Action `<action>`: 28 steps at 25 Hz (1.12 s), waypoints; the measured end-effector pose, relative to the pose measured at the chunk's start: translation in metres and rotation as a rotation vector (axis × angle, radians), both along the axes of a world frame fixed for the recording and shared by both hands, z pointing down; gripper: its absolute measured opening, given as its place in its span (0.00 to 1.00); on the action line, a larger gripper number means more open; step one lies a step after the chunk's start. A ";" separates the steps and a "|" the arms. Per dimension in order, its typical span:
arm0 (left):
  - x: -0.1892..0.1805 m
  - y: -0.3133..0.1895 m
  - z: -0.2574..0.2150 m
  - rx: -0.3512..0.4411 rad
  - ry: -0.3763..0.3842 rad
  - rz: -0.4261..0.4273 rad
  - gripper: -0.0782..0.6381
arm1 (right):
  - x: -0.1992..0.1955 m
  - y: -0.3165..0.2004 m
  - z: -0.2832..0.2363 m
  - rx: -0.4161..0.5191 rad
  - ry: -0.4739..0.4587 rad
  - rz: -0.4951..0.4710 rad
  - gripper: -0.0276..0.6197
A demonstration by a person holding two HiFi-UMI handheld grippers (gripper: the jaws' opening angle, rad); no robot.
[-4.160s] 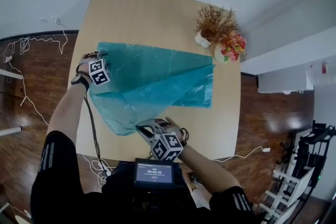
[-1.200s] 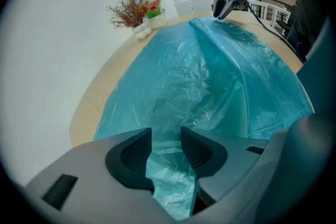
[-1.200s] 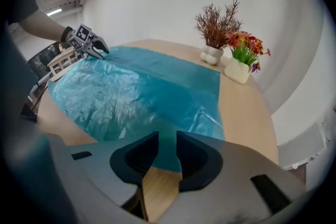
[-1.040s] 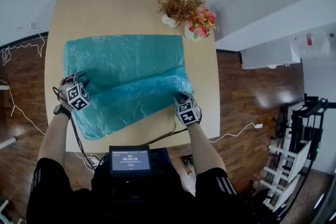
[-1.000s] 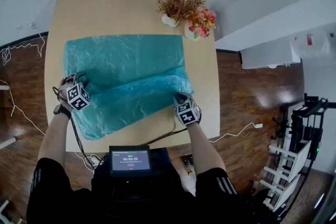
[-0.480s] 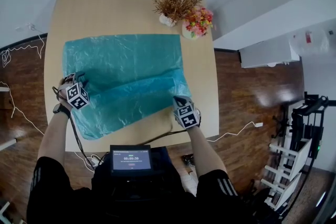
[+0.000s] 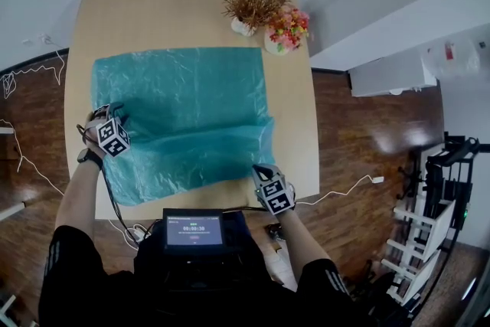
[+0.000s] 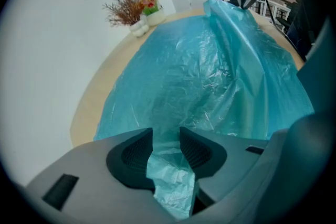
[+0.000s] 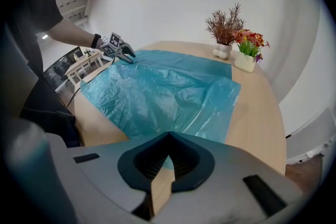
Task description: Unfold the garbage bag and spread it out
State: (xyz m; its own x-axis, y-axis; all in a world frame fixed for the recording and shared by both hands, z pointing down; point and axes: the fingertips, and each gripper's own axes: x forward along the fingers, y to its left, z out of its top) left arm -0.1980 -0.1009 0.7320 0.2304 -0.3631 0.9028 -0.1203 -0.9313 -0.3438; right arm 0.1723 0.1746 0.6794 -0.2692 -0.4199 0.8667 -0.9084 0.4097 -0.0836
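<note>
A teal garbage bag (image 7: 184, 111) lies spread over the wooden table (image 7: 184, 11), with a shallow fold toward its near right corner. My left gripper (image 7: 113, 115) is at the bag's left edge and is shut on a bunch of the film, which runs down between its jaws (image 8: 165, 131). My right gripper (image 7: 261, 169) is at the near right corner by the table's front edge, shut on the bag's edge (image 9: 169, 135). In the left gripper view the bag (image 8: 210, 71) rises in a ridge up to the right gripper (image 8: 245, 0).
A dried brown plant in a white vase (image 7: 249, 8) and a pot of pink flowers (image 7: 285, 31) stand at the table's far right. A small screen (image 7: 194, 230) sits on my chest below the front edge. Cables lie on the wood floor (image 7: 31, 65) to the left.
My right gripper has drawn back toward the table's front edge with the bag's corner. The raised fold has flattened and the near edge has come forward. The left gripper has stayed put.
</note>
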 end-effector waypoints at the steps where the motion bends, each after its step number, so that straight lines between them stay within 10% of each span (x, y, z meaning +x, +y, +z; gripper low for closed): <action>1: 0.000 0.000 0.000 0.000 -0.002 0.001 0.32 | -0.001 0.006 0.002 -0.011 0.002 0.001 0.05; 17: 0.003 -0.003 0.000 0.005 -0.028 0.017 0.35 | -0.003 0.056 0.047 -0.176 0.050 0.006 0.10; 28: 0.007 -0.016 0.000 0.018 -0.054 0.061 0.37 | -0.003 0.013 -0.014 0.048 0.016 0.054 0.16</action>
